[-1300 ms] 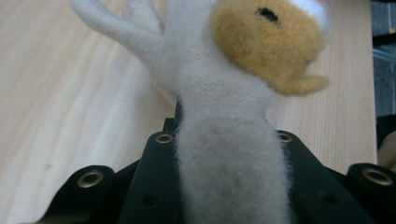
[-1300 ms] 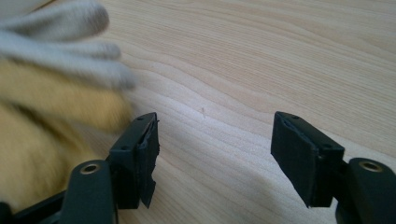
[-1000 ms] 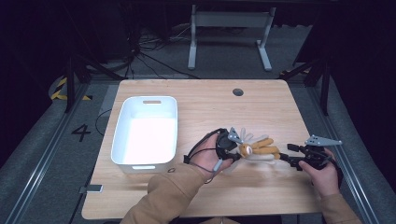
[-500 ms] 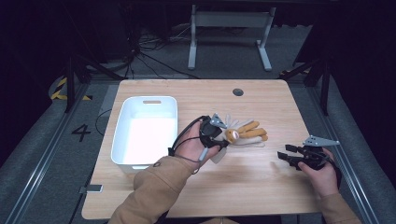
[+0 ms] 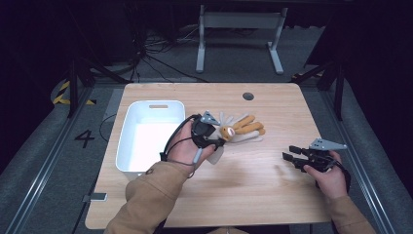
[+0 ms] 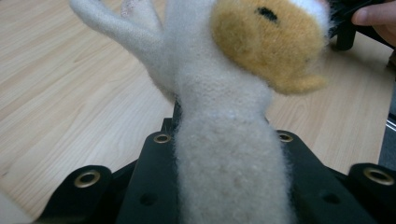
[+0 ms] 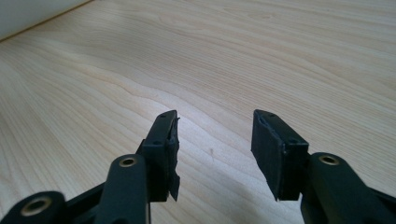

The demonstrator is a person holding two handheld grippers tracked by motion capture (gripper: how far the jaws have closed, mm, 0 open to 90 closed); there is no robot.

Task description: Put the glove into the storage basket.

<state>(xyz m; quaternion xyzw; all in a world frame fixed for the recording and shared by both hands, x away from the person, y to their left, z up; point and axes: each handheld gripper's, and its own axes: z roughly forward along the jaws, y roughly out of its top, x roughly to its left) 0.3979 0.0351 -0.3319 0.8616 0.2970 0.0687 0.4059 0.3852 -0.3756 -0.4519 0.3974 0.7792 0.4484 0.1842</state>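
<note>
Glove (image 5: 241, 130), cream and orange, at frame centre on desk (image 5: 253, 195), clamped in left gripper (image 5: 216, 142) beside white bin (image 5: 127, 146). Right gripper (image 5: 291, 157) open, lower right, empty.

One white bin (image 5: 152, 136), one fuzzy cream-and-tan glove (image 5: 242, 130) (image 6: 224, 116), two claws, left (image 5: 210, 138) and right (image 5: 292, 156) (image 7: 212, 140), on one counter (image 5: 253, 195)

fuzzy knit glove (image 6: 224, 140) on matt wood table (image 5: 253, 190).
</note>
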